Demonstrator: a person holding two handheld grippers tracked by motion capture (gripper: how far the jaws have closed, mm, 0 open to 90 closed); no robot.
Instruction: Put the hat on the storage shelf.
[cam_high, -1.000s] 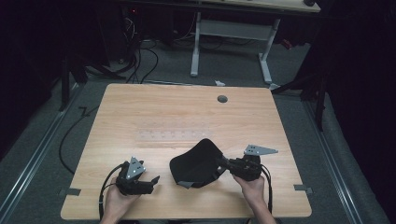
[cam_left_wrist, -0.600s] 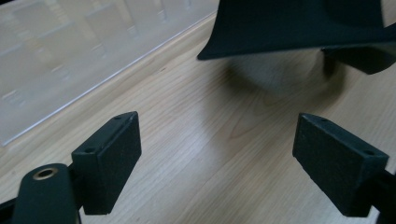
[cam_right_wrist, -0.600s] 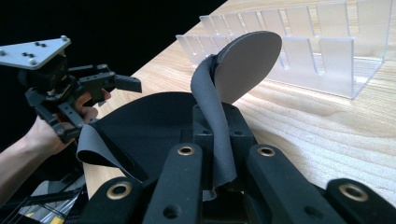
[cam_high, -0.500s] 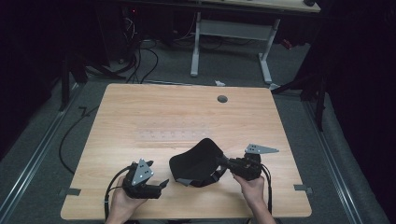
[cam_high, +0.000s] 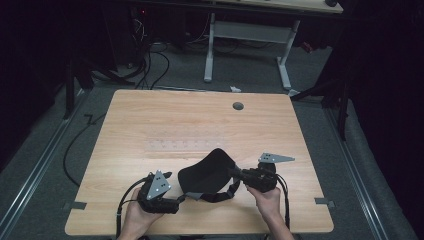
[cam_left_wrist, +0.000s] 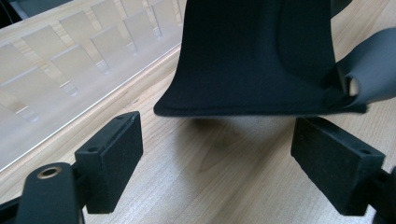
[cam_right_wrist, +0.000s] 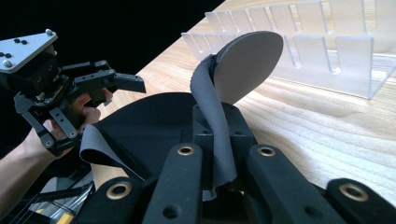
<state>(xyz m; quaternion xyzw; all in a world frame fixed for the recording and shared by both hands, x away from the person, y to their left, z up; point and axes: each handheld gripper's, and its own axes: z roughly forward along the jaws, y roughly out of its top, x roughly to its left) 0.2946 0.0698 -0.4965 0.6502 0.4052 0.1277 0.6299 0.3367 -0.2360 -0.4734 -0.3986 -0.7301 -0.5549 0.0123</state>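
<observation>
Each hand carries a black tool: the left tool (cam_high: 181, 198) and the right tool (cam_high: 235, 173) are boxy, built of linked bars, each topped by a grey three-cornered plate studded with small dark dots and trailing a looped black cable. The jaws end in thick rectangular black pads with small holes, and brass-coloured rings mark the pivots. Both forearms are bare of sleeves.

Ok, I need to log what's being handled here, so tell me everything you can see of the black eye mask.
The black eye mask looks like soft, matte fabric or foam, with a curved padded body and a flat grey strap joined at its side. It sits near the front of the wooden table, just in front of a clear slotted rack. One end is lifted off the wood, casting a shadow beneath. The right gripper is shut on the strap; the left gripper is open, its jaws apart just short of the mask's edge.
</observation>
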